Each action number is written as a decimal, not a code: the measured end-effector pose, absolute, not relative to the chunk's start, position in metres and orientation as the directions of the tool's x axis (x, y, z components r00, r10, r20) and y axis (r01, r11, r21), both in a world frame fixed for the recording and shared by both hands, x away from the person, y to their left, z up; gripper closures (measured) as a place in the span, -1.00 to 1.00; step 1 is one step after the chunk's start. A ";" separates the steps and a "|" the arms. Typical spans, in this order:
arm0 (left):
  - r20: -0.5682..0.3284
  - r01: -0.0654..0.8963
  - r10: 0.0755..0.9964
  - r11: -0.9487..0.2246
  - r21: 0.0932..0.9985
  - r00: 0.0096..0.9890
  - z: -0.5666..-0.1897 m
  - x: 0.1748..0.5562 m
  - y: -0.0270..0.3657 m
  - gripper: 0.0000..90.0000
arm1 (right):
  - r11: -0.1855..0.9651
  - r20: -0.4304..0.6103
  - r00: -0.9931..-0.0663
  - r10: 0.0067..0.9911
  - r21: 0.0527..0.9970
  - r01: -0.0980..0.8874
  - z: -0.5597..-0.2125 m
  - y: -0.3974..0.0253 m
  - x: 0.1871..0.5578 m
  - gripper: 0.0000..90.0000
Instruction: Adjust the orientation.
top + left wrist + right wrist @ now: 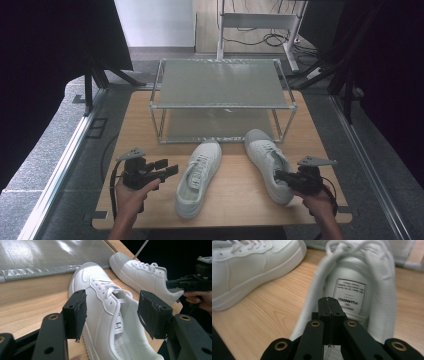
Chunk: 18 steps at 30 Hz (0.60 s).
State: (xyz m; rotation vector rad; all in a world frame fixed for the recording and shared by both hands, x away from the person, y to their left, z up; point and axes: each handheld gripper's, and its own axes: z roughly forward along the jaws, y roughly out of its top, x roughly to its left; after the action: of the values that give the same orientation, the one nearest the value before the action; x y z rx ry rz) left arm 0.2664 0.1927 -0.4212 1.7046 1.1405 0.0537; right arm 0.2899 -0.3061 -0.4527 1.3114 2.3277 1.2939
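Two white sneakers lie on the wooden table in front of a wire shoe rack. The left sneaker points toward the rack. My left gripper is open and hovers beside it, the jaws framing the laces and collar without touching. The right sneaker lies angled, toe near the rack. My right gripper is at this sneaker's heel, with its pads pressed together over the heel opening and nothing visible between them.
The rack has two grey mesh shelves, both bare; the lower shelf sits just behind the sneakers' toes. The left sneaker lies close to the right one. Table edges run near both hands, with cables and a desk frame beyond.
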 end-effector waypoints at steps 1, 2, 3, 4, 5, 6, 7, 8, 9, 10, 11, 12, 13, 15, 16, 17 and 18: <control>-0.463 0.653 0.700 -0.008 0.757 0.544 -0.421 0.267 0.193 -0.10 | 0.215 0.278 -0.596 0.754 0.753 0.622 -0.454 -0.312 0.291 1.00; -0.463 0.656 0.701 -0.008 0.755 0.542 -0.422 0.267 0.193 -0.10 | 0.207 0.280 -0.591 0.756 0.755 0.622 -0.456 -0.314 0.291 1.00; -0.466 0.659 0.700 -0.008 0.752 0.540 -0.423 0.268 0.194 -0.10 | 0.220 0.268 -0.597 0.756 0.754 0.619 -0.455 -0.313 0.291 1.00; -0.466 0.659 0.700 -0.008 0.752 0.540 -0.423 0.268 0.194 -0.10 | 0.220 0.268 -0.597 0.756 0.754 0.619 -0.455 -0.313 0.291 1.00; -0.468 0.661 0.700 -0.008 0.750 0.539 -0.424 0.268 0.194 -0.10 | 0.234 0.249 -0.598 0.761 0.755 0.612 -0.454 -0.310 0.290 1.00; -0.469 0.662 0.700 -0.007 0.750 0.539 -0.424 0.267 0.194 -0.10 | 0.245 0.235 -0.600 0.765 0.756 0.607 -0.453 -0.308 0.289 1.00; -0.470 0.662 0.698 -0.007 0.750 0.540 -0.424 0.267 0.194 -0.10 | 0.250 0.226 -0.603 0.765 0.758 0.603 -0.452 -0.307 0.287 1.00; -0.471 0.661 0.697 -0.005 0.751 0.540 -0.424 0.267 0.194 -0.10 | 0.249 0.219 -0.601 0.769 0.763 0.597 -0.449 -0.305 0.285 1.00; -0.472 0.661 0.697 -0.003 0.751 0.539 -0.423 0.267 0.195 -0.10 | 0.245 0.207 -0.602 0.771 0.776 0.581 -0.446 -0.304 0.281 1.00; -0.473 0.661 0.697 -0.002 0.751 0.539 -0.423 0.267 0.195 -0.10 | 0.234 0.203 -0.605 0.770 0.792 0.564 -0.442 -0.303 0.277 1.00; -0.474 0.661 0.696 -0.001 0.751 0.540 -0.423 0.267 0.194 -0.10 | 0.227 0.201 -0.613 0.764 0.805 0.548 -0.438 -0.301 0.272 1.00; -0.474 0.662 0.696 -0.003 0.750 0.540 -0.424 0.267 0.194 -0.10 | 0.229 0.192 -0.626 0.756 0.818 0.528 -0.433 -0.296 0.266 1.00; -0.474 0.663 0.695 -0.006 0.749 0.541 -0.424 0.267 0.193 -0.10 | 0.263 0.159 -0.647 0.746 0.822 0.505 -0.430 -0.288 0.258 1.00; -0.473 0.664 0.693 -0.012 0.747 0.544 -0.424 0.267 0.192 -0.10 | 0.277 0.143 -0.653 0.744 0.823 0.496 -0.431 -0.282 0.253 1.00; -0.472 0.665 0.693 -0.014 0.747 0.545 -0.424 0.267 0.191 -0.10 | 0.293 0.127 -0.659 0.741 0.821 0.489 -0.433 -0.277 0.248 1.00; -0.471 0.666 0.694 -0.016 0.746 0.545 -0.424 0.267 0.190 -0.10 | 0.312 0.108 -0.660 0.743 0.817 0.485 -0.435 -0.272 0.245 1.00; -0.472 0.667 0.693 -0.017 0.745 0.545 -0.424 0.267 0.190 -0.10 | 0.332 0.088 -0.661 0.745 0.811 0.482 -0.437 -0.267 0.242 1.00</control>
State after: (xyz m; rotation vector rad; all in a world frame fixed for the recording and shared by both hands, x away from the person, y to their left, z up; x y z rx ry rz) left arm 0.2670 0.1901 -0.4244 1.7138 1.1457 0.0301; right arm 0.2423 -0.2674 -0.4369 1.0978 2.3013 1.2440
